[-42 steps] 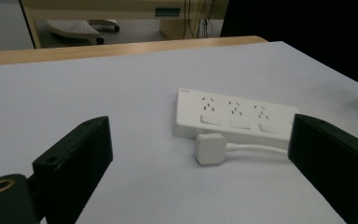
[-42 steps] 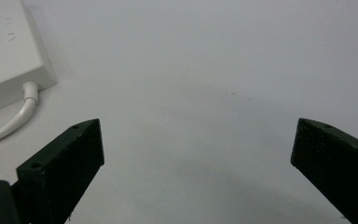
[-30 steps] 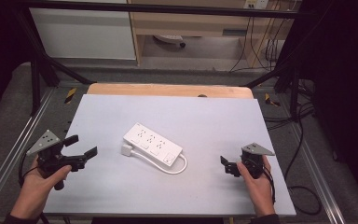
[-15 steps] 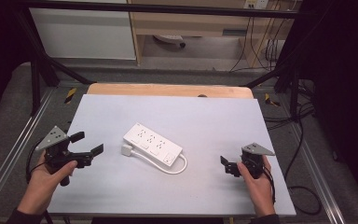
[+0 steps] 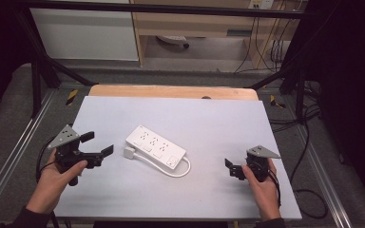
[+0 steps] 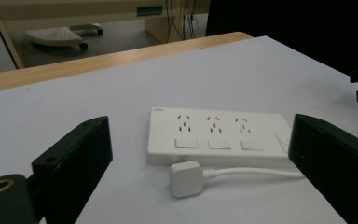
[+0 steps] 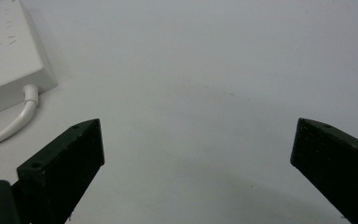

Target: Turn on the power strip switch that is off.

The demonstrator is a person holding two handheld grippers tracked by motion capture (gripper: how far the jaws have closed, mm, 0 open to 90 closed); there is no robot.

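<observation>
Right gripper (image 7: 196,154): jaws wide apart, nothing between them, over bare desk (image 7: 214,70). White power strip (image 7: 7,56) at the view's upper left, flat on the desk. Its cable (image 7: 16,122) leaves the strip's end and curves toward the left jaw, not touching it.

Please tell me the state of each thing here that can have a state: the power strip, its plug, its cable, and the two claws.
Power strip: flat on the table, sockets up and empty.
Plug: unplugged, lying beside the strip.
Cable: loose, curved on the table.
Left claw: open, holding nothing, pointing at the strip.
Right claw: open, holding nothing.
</observation>
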